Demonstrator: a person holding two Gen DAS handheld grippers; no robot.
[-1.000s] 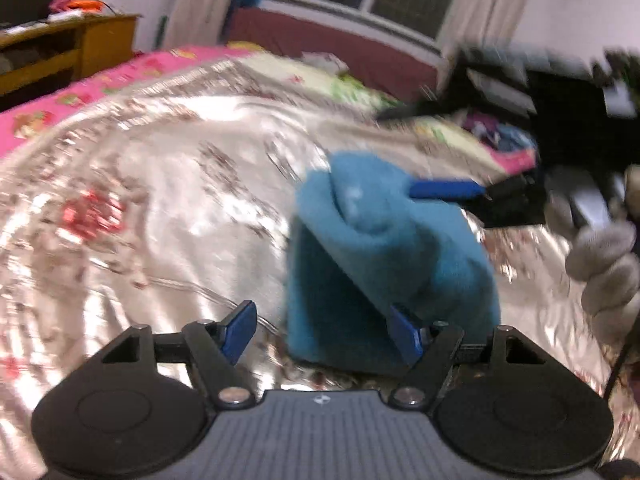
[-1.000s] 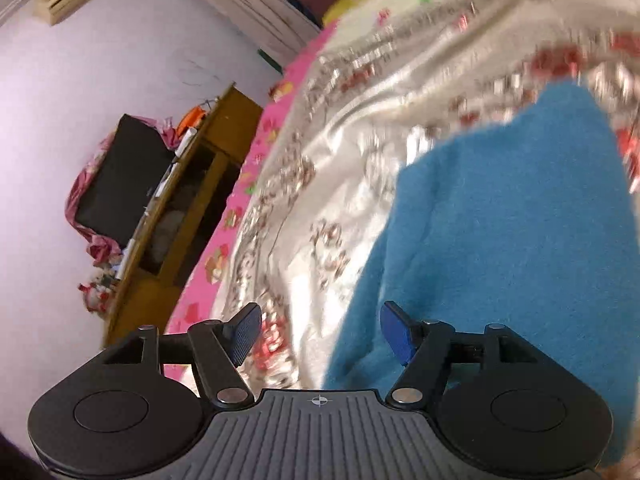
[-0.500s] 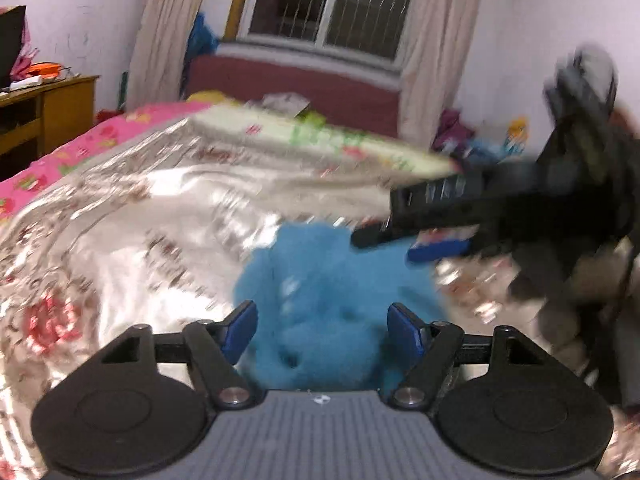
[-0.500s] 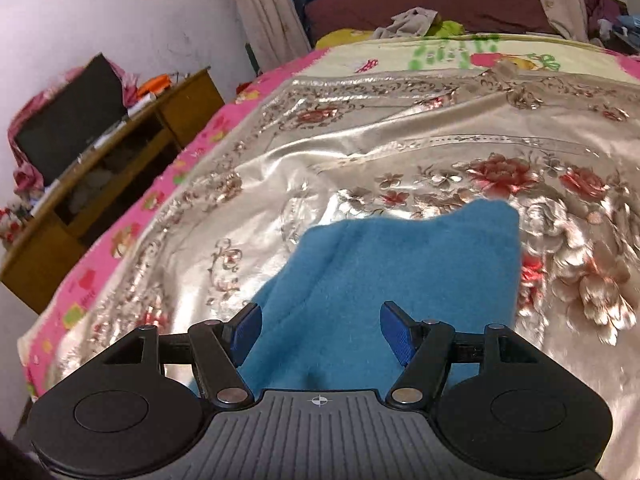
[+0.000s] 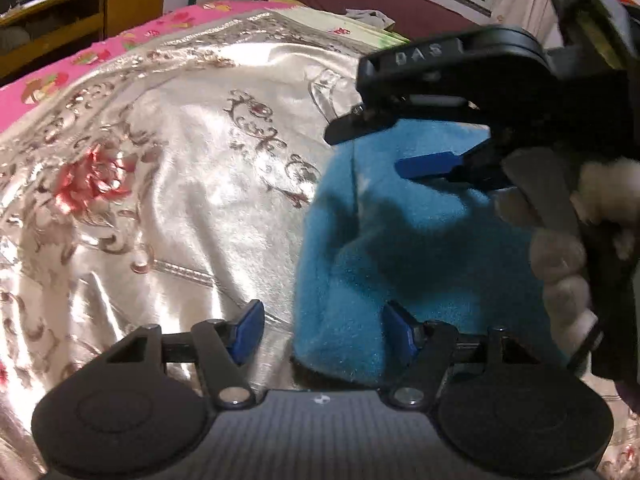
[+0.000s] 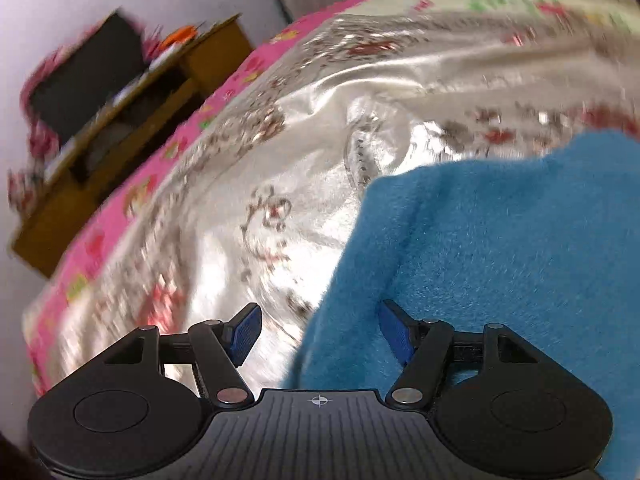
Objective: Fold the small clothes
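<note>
Evidently the step in hand is laying down a fold of the fuzzy blue fleece garment [image 5: 420, 264], which lies bunched on the shiny silver bedspread with red flowers [image 5: 168, 168], well in from the pink edge of the bed. The left gripper [image 5: 322, 330] stands partly open; its jaws have just been closing a little, with the garment's near edge between them, though whether the pads press on it I cannot tell. The right gripper [image 6: 318, 330] is likewise partly open, the cloth's edge lying between its blue pads [image 6: 394, 332] but apparently not pinched; in the left view its tips hover over the garment's far side. To do this well, I judge, both grippers should take matching corners, close firmly on one layer, then drag the fold flat and even.
</note>
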